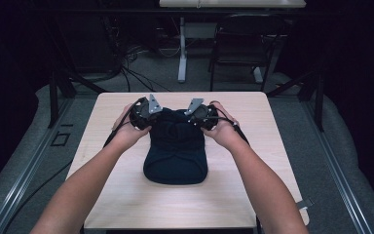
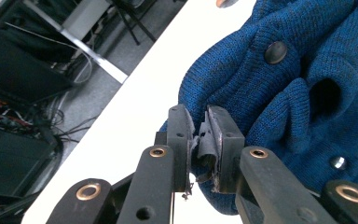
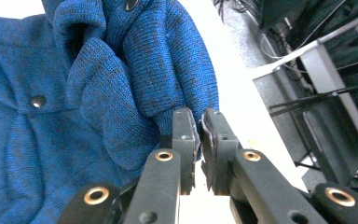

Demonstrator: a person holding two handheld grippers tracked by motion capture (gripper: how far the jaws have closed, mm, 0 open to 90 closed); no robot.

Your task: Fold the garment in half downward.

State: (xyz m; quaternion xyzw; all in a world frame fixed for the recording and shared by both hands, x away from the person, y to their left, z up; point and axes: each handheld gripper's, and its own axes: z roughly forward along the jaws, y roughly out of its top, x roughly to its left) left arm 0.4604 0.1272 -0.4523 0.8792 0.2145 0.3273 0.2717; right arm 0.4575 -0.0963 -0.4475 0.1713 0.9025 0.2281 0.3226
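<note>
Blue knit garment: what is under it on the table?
The blue knit garment lies folded on the light wooden table, with bare tabletop visible all around it. Whether anything lies beneath it cannot be seen, since its own folds cover that spot.

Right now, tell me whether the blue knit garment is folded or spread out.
Folded: the blue knit garment lies as a compact bundle on the table, with knit layers doubled over at its far end.

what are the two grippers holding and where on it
Both hold the blue knit garment: left gripper and right gripper each pinch an edge fold at its far end.
</note>
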